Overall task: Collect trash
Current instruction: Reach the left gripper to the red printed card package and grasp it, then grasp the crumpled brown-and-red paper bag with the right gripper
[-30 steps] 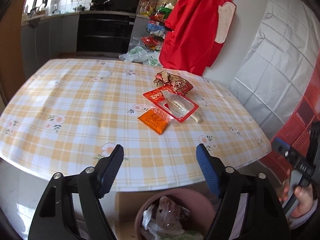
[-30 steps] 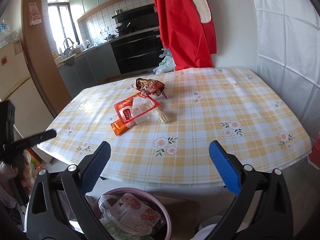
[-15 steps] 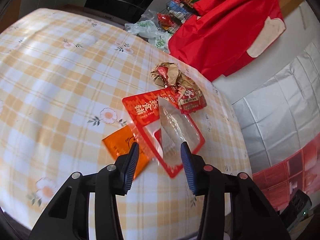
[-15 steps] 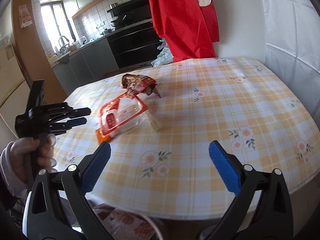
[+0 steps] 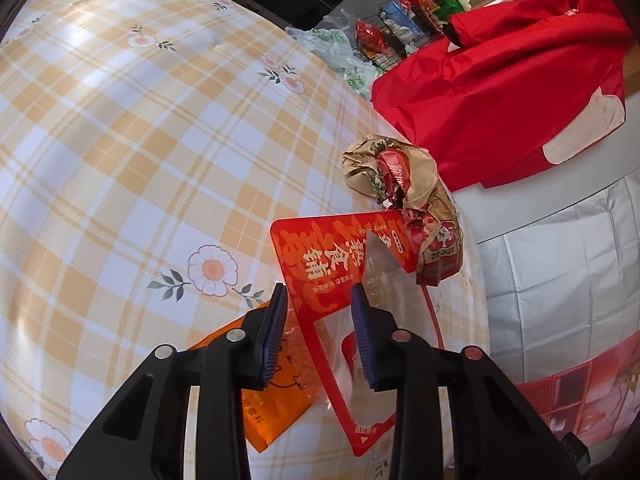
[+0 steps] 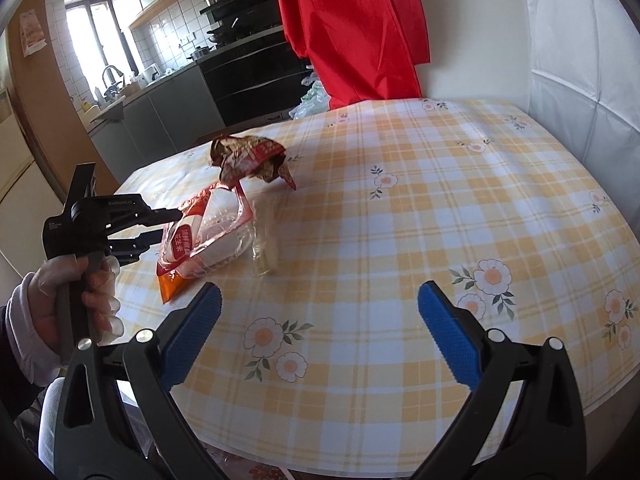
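Counting: 3 wrappers (image 5: pixel 344 264), 2 tools (image 5: pixel 318 332)

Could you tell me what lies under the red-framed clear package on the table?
An orange sachet sticks out from beneath the red-framed package, resting on the checked tablecloth. How far it runs underneath is hidden.

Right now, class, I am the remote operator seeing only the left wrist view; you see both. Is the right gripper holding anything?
Observer: No. The right gripper hangs open and empty above the near edge of the yellow checked tablecloth.
Operator: What lies beside the red-rimmed clear plastic wrapper?
Observer: A small clear plastic piece, just right of the wrapper in the right wrist view.
Operator: Is the right gripper touching it?
Observer: No, bare cloth separates them.
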`<move>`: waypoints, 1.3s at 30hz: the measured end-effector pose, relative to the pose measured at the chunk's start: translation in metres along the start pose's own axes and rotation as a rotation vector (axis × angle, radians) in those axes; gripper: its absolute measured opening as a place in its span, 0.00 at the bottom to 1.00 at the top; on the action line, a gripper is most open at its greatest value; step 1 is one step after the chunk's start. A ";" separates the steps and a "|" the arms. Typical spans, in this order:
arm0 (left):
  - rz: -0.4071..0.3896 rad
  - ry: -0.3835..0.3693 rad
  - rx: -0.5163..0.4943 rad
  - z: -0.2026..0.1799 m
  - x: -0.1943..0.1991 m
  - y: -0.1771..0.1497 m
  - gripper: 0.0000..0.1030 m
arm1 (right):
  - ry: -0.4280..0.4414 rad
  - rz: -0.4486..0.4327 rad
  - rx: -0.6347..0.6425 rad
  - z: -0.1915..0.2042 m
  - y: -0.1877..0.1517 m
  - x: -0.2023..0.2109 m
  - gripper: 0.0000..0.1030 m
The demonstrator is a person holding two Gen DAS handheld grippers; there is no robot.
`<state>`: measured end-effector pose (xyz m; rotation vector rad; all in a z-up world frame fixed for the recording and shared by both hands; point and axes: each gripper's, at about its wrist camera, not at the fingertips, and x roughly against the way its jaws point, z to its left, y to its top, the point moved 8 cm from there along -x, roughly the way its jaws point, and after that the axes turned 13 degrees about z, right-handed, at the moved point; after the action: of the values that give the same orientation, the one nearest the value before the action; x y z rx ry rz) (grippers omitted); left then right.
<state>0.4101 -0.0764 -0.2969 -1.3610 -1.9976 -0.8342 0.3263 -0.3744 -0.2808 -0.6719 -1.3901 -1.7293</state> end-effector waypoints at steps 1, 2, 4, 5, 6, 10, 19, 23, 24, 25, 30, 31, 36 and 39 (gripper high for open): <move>0.003 0.003 -0.008 -0.001 -0.002 0.000 0.30 | 0.000 0.004 -0.003 -0.001 0.000 -0.001 0.94; 0.004 0.007 -0.015 -0.002 -0.004 0.000 0.30 | 0.001 0.007 -0.005 0.000 -0.001 -0.002 0.94; 0.002 0.009 -0.021 -0.001 -0.007 0.000 0.23 | 0.003 0.011 -0.008 0.000 -0.001 -0.003 0.94; -0.006 0.007 -0.021 -0.001 -0.005 0.001 0.18 | 0.002 0.011 -0.006 0.001 -0.001 -0.003 0.94; -0.016 0.010 -0.031 -0.002 -0.001 0.000 0.13 | 0.001 0.009 -0.004 0.001 -0.001 -0.002 0.94; -0.058 0.026 -0.128 -0.013 0.027 -0.007 0.08 | -0.006 -0.002 0.002 0.003 0.005 0.001 0.94; -0.191 -0.013 -0.230 -0.021 0.107 -0.035 0.03 | -0.010 -0.019 0.083 0.027 0.031 -0.002 0.94; -0.226 -0.022 -0.215 -0.008 0.136 -0.043 0.03 | -0.026 -0.025 0.177 0.047 0.049 -0.009 0.94; -0.233 -0.024 -0.203 -0.001 0.143 -0.045 0.03 | -0.029 -0.025 0.194 0.050 0.052 -0.012 0.94; -0.241 -0.027 -0.190 0.004 0.149 -0.047 0.03 | -0.034 -0.020 0.233 0.057 0.060 -0.018 0.94; -0.282 -0.026 -0.102 0.044 0.181 -0.060 0.03 | -0.040 -0.004 0.359 0.087 0.091 -0.051 0.94; -0.290 -0.019 -0.088 0.052 0.185 -0.062 0.03 | -0.039 0.001 0.373 0.092 0.096 -0.058 0.94; -0.315 -0.018 -0.014 0.081 0.203 -0.067 0.03 | -0.117 0.069 0.483 0.116 0.120 -0.110 0.93; -0.326 -0.009 -0.015 0.087 0.210 -0.067 0.03 | -0.185 0.115 0.540 0.124 0.123 -0.139 0.93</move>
<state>0.2710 0.0932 -0.2073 -1.0609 -2.2594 -0.9874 0.4951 -0.2284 -0.2940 -0.5994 -1.8107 -1.1450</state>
